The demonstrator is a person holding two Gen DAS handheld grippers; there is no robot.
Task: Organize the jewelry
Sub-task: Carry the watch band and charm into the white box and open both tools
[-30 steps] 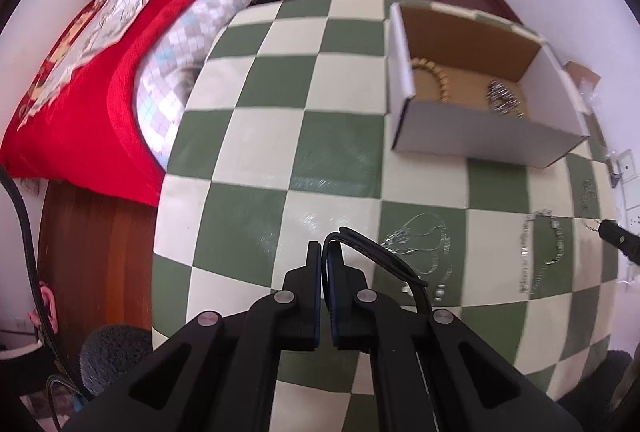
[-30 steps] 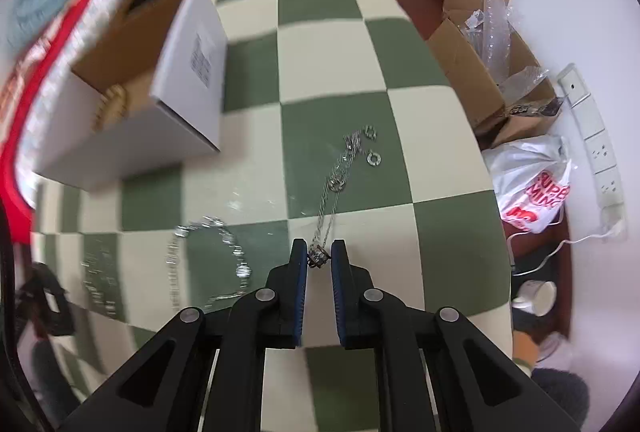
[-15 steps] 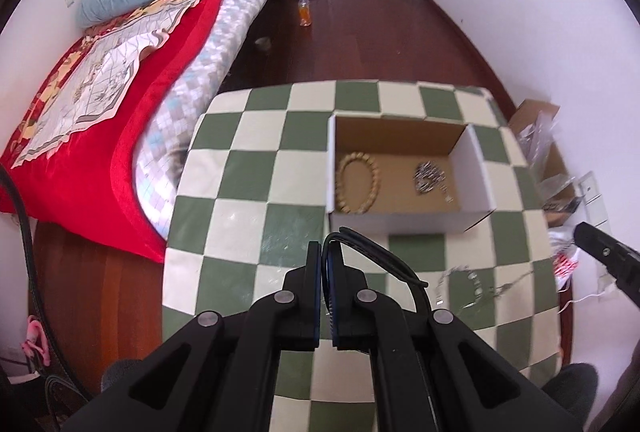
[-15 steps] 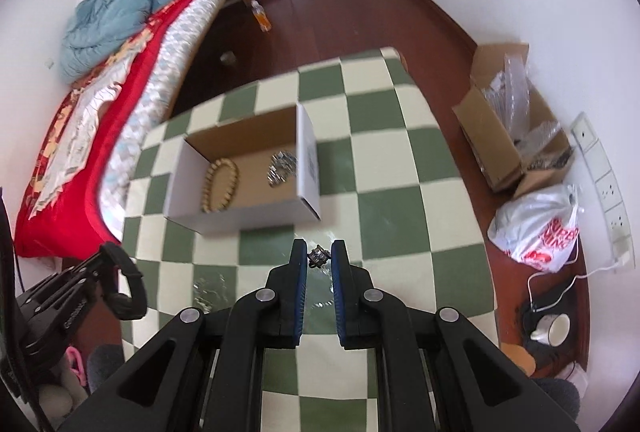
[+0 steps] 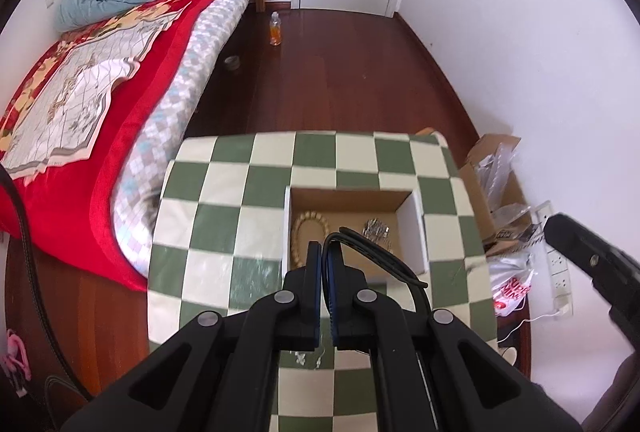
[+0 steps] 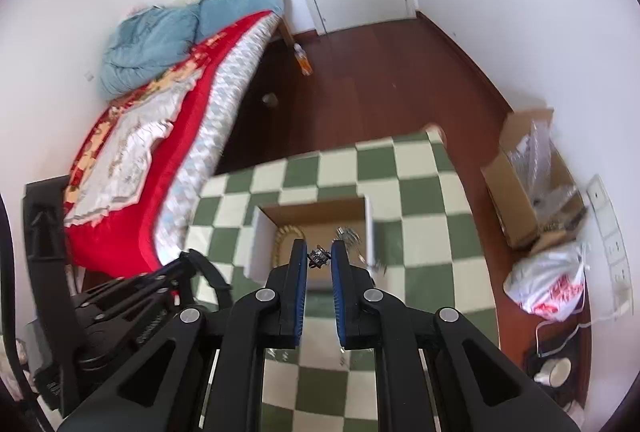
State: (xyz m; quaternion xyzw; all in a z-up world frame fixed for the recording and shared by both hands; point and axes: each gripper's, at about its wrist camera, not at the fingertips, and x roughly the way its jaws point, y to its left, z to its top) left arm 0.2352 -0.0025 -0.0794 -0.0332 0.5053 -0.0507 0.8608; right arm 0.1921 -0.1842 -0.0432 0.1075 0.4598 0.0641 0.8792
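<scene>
An open cardboard box (image 5: 416, 228) stands on the green-and-cream checked table (image 5: 224, 220). In it lie a beaded bracelet (image 5: 310, 228) and a silver jewelry piece (image 5: 376, 230). My left gripper (image 5: 325, 256) is shut and empty, high above the table in front of the box. My right gripper (image 6: 319, 257) is shut on a silver chain (image 6: 318, 256), pinched at the fingertips, high above the box (image 6: 370, 228). The bracelet (image 6: 286, 232) shows there too. Faint silver jewelry (image 5: 304, 358) lies on the table under the left fingers.
A bed with a red cover (image 5: 80, 112) runs along the table's left side. A cardboard carton (image 6: 528, 208) and a white plastic bag (image 6: 552, 284) lie on the wooden floor to the right. A bottle (image 5: 275, 28) stands on the floor far back.
Both grippers have risen well above the table. The right gripper lifted the chain off the table and now holds it over the box.
</scene>
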